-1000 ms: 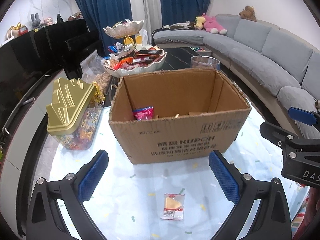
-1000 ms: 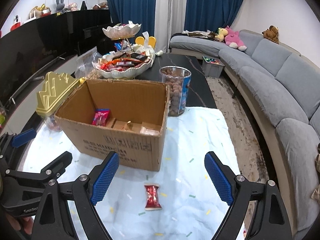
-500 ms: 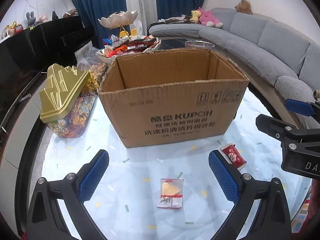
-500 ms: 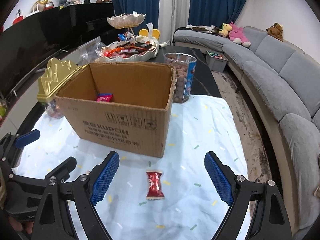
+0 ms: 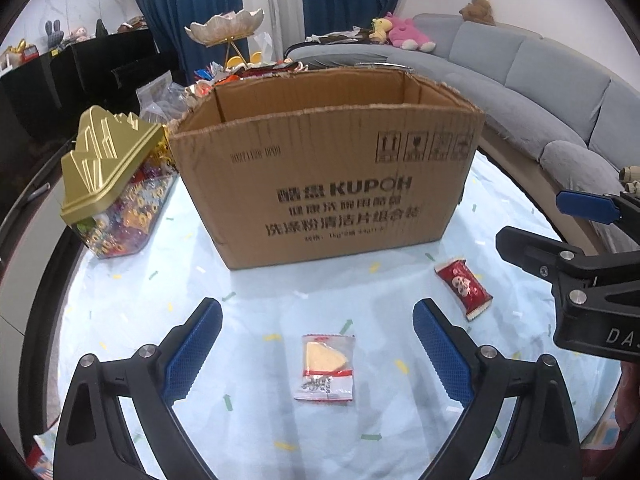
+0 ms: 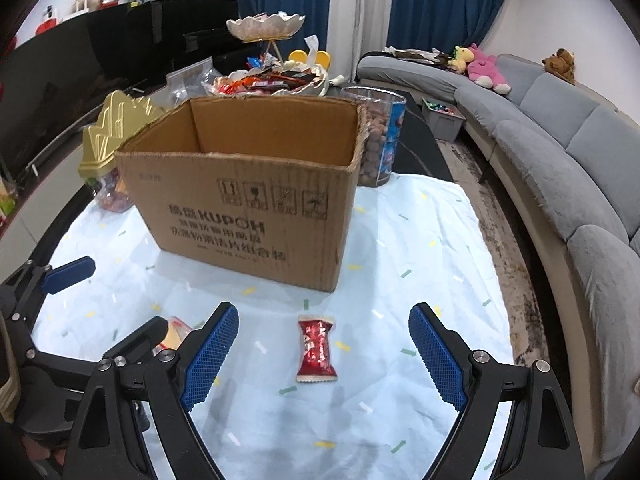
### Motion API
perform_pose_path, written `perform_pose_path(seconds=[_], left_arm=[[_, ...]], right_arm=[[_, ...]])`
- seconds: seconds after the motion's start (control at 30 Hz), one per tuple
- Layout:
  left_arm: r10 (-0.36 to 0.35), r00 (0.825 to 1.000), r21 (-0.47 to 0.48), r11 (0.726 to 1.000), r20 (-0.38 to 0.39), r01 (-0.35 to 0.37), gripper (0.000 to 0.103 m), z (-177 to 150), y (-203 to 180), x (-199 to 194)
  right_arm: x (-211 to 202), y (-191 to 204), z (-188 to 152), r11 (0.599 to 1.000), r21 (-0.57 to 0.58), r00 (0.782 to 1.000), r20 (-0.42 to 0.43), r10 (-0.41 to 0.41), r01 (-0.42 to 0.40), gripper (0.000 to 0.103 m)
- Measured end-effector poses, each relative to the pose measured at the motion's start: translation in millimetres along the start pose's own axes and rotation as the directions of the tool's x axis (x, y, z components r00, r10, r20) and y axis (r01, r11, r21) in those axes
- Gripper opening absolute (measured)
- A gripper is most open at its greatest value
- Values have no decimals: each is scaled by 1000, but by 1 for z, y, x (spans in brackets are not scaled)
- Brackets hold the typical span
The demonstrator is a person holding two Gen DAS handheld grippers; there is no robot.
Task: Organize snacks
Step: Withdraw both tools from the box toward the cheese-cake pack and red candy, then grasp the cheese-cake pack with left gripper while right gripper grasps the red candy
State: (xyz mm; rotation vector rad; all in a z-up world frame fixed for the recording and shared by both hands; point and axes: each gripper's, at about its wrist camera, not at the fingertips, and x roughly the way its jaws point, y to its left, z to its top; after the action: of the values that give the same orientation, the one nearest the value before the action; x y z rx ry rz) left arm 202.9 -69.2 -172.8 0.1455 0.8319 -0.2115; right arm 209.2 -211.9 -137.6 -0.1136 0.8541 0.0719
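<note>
Left wrist view first: your left gripper (image 5: 318, 354) has its jaws wide and closing a bit, with the clear wafer packet (image 5: 326, 368) lying flat on the pale blue cloth (image 5: 260, 292) between the pads, not touched by either. Right behind it the cardboard box (image 5: 326, 176) blocks most of the table. A gold-lidded candy jar (image 5: 116, 184) sits beside the box's left wall, and the red candy packet (image 5: 462, 288) lies off to the right, near your other gripper.

Right wrist view: your right gripper (image 6: 324, 360) is wide open and holding nothing, the red candy packet (image 6: 316, 350) sitting between its pads untouched. The box (image 6: 248, 196) stands just beyond, with a tall clear tub of brown snacks (image 6: 378, 140) tucked behind its right corner.
</note>
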Motion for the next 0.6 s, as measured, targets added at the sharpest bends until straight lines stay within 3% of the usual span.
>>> perform_pose_path(seconds=[0.2, 0.6], left_arm=[[-9, 1000, 2, 1000, -7, 9, 98, -12, 0, 9], [-14, 999, 5, 1000, -33, 14, 87, -31, -2, 30]], right_arm=[[6, 5, -9, 1000, -10, 1000, 1, 3, -3, 88], [30, 8, -25, 1000, -4, 999, -34, 22, -22, 88]])
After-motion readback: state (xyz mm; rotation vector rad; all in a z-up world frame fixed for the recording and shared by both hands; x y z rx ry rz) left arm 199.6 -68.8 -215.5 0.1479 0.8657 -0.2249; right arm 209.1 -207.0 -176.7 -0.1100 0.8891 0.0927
